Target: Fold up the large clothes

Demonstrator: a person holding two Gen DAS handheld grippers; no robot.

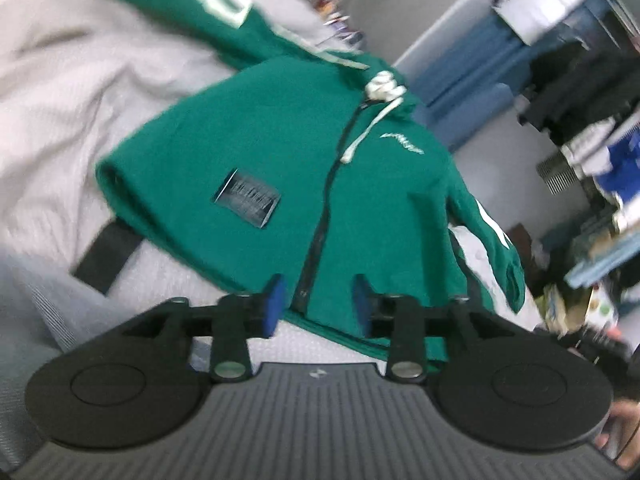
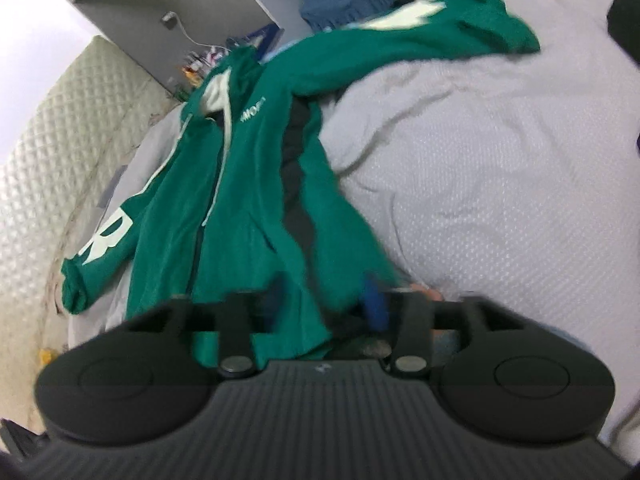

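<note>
Green zip hoodie (image 1: 320, 184) lies spread on the bed (image 1: 60, 120), sleeves still out. Left tool (image 1: 318, 304) and right tool (image 2: 326, 304) hover with jaws apart (nothing gripped); next, probably pinching a sleeve.

light: soft, even daylight | blur: motion smear in both views | edges: fisheye bending
</note>
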